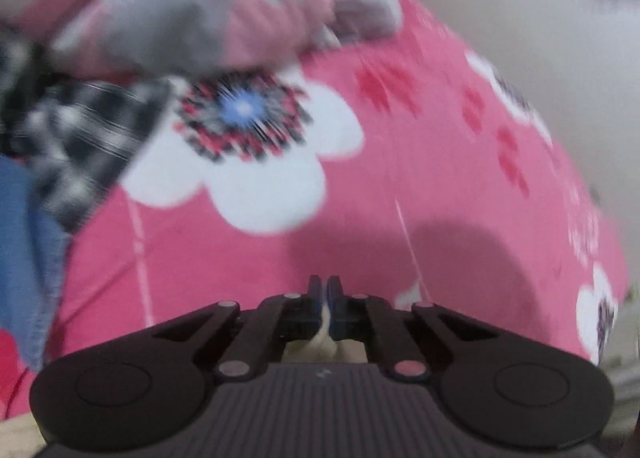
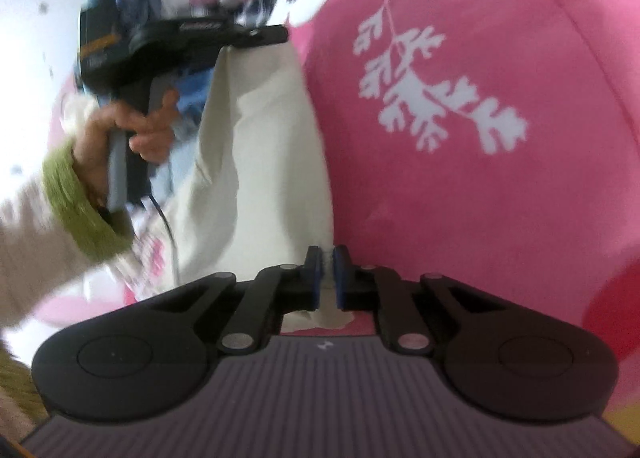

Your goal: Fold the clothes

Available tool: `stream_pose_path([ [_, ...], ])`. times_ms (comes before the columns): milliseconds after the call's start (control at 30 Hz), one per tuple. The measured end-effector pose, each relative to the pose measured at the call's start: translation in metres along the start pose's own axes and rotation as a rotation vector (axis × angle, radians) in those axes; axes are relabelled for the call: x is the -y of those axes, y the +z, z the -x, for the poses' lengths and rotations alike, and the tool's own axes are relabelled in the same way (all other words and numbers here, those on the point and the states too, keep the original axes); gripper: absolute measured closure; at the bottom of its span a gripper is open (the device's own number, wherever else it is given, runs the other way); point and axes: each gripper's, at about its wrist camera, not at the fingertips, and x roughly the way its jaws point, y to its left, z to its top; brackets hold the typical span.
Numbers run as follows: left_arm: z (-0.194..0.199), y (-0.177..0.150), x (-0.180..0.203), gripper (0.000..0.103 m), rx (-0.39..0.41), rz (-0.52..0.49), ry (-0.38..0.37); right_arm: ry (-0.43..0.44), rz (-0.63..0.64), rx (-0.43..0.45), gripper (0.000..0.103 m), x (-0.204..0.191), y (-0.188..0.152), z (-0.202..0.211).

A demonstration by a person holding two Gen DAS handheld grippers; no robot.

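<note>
- Your right gripper (image 2: 327,276) has its jaws nearly closed, pinching one end of the cream cloth (image 2: 256,162).
- In the right wrist view your left gripper (image 2: 256,37) has its jaws closed on the opposite end of that cloth; the left hand (image 2: 132,130) grips the handle below a green cuff (image 2: 76,202).
- In the left wrist view the left gripper (image 1: 325,298) is pressed shut, a scrap of cream cloth (image 1: 326,332) showing behind its fingers.
- The cloth hangs as a strip between the two grippers, above the pink flowered sheet (image 2: 500,198). Its long axis runs straight from one grip to the other.
- Each gripper holds its own end, so neither is nearer; judged from this, any fold turns on bringing the two ends together.
- Other clothes (image 1: 192,6) are piled toward the far left edge of the sheet; blur hides details.
</note>
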Motion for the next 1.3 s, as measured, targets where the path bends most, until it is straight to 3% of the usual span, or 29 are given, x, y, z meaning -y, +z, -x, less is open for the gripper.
stream_pose_path([
  [100,-0.011,-0.002,-0.007,0.101,0.001,0.058,0.005,-0.003,-0.064,0.008,0.098,0.005,-0.011,-0.003],
  [333,-0.032,-0.005,0.003,0.101,0.065,0.024,-0.004,-0.039,-0.047,0.049,0.098,0.008,-0.024,0.000],
  [500,-0.024,-0.013,-0.005,0.102,0.124,0.139,-0.074,-0.069,0.055,0.063,0.098,-0.001,-0.029,0.001],
  [600,-0.019,-0.010,-0.012,0.100,0.021,0.169,-0.165,-0.057,0.082,0.045,0.097,-0.001,-0.027,0.000],
  [733,-0.024,0.009,-0.017,0.045,-0.125,0.125,-0.182,-0.039,0.139,0.027,0.097,-0.005,-0.021,0.001],
  [833,-0.047,0.030,-0.016,0.040,-0.302,0.061,-0.174,-0.049,0.220,0.021,0.096,-0.016,-0.018,0.002],
  [1000,-0.086,0.048,0.002,0.040,-0.547,-0.111,-0.157,-0.073,0.315,0.021,0.096,-0.027,-0.018,0.003],
  [1033,-0.089,0.050,0.011,0.043,-0.568,-0.175,-0.148,-0.078,0.329,0.021,0.096,-0.028,-0.018,0.003],
  [1067,-0.090,0.049,0.020,0.058,-0.586,-0.235,-0.137,-0.082,0.342,0.022,0.096,-0.029,-0.018,0.003],
  [1100,-0.089,0.047,0.028,0.070,-0.598,-0.286,-0.124,-0.086,0.355,0.022,0.096,-0.030,-0.019,0.004],
  [1133,-0.088,0.044,0.035,0.093,-0.609,-0.337,-0.111,-0.091,0.369,0.023,0.096,-0.031,-0.019,0.004],
  [1200,-0.077,0.040,0.049,0.097,-0.586,-0.407,-0.058,-0.100,0.395,0.024,0.097,-0.033,-0.019,0.004],
  [1300,-0.046,0.034,0.068,0.098,-0.475,-0.455,0.031,-0.116,0.377,0.030,0.098,-0.036,-0.023,0.008],
])
